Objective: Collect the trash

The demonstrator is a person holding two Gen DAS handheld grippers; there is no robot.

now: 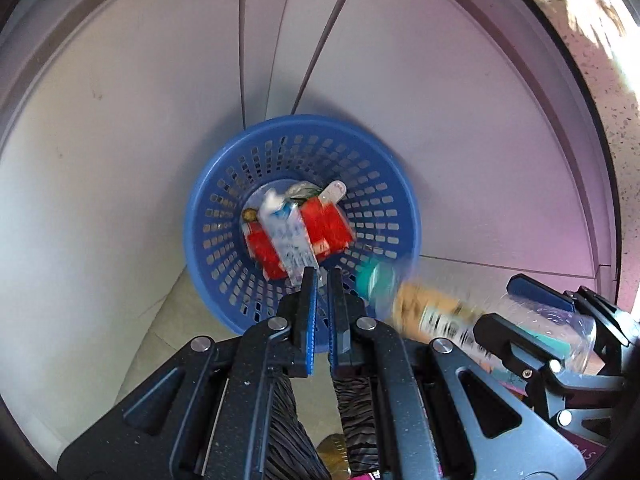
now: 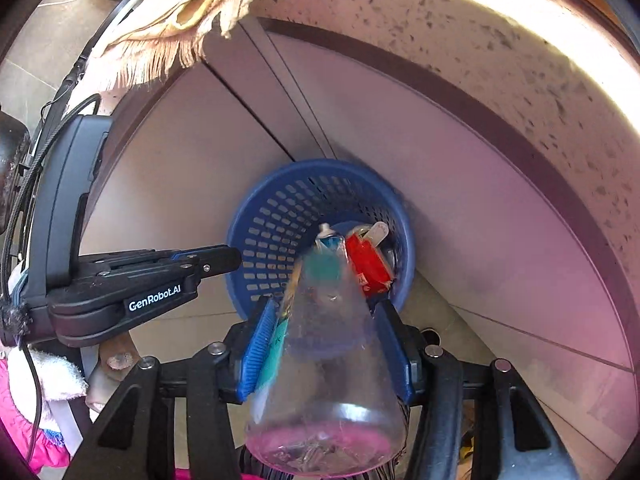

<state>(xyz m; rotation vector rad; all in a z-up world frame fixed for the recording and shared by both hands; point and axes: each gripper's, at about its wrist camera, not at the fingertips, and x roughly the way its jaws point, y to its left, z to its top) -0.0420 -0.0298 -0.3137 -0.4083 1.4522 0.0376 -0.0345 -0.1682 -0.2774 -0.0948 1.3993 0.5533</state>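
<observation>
Bottle, clear plastic with a teal cap, sits between the blue pads of the right gripper, which pinches it at mid-body; its long axis runs forward along the fingers, cap end pointing into the mouth of the blue basket and its broad base toward the camera. In the left wrist view the same bottle is motion-blurred, its cap at the basket's near rim, and its label print cannot be read. Inside the basket lie a red wrapper, a clear crumpled packet across it, and a pale flat stick leaning on the far wall; smaller bits underneath are too jumbled to name. The left gripper hovers just over the near rim with its jaws pressed nearly together, a thin gap showing, holding nothing. The basket stands on pale floor tile beside grey cabinet panels, under a speckled stone counter edge from which a fringed cloth hangs. The bottle hides the basket's near wall in the right wrist view.
</observation>
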